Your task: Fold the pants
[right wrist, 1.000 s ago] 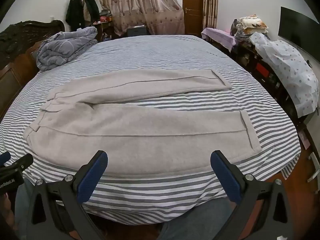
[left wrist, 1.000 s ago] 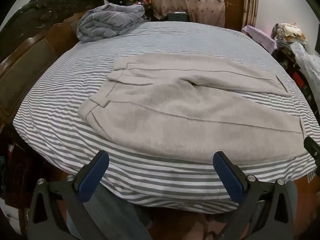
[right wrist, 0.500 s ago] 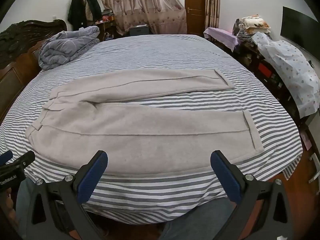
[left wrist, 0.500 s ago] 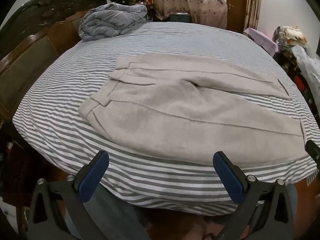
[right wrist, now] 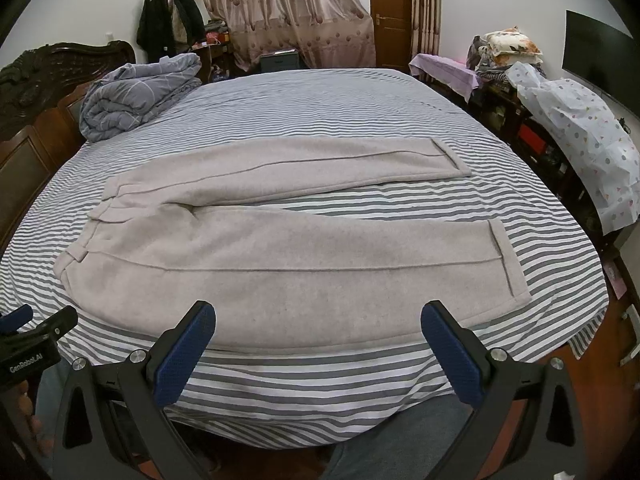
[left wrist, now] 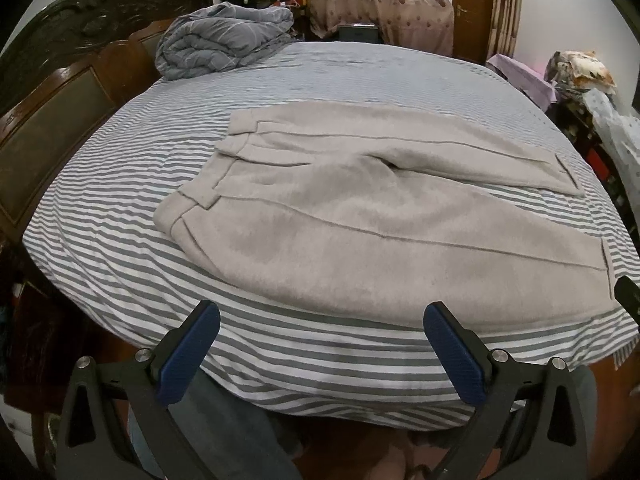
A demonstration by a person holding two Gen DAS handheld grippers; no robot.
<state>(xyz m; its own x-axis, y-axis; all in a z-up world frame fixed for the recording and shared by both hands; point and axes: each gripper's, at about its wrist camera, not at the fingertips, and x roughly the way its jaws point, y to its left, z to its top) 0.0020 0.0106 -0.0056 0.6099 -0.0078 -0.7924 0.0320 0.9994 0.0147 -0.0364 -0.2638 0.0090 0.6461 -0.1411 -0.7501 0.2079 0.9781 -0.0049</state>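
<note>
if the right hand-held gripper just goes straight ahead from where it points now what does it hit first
Probably the near leg of the pants, spread flat on the striped bed. The right hand-held gripper is open and empty; depth is unclear, so it might touch the bed edge first.

Striped bed filled room; carved headboard at its left, curtains and door behind it.

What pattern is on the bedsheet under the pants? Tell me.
Grey and white stripes on the bedsheet, running across the bed; clearest in the right wrist view.

Striped bed — pale pants spread flat, rolled grey quilt by the headboard.
</note>
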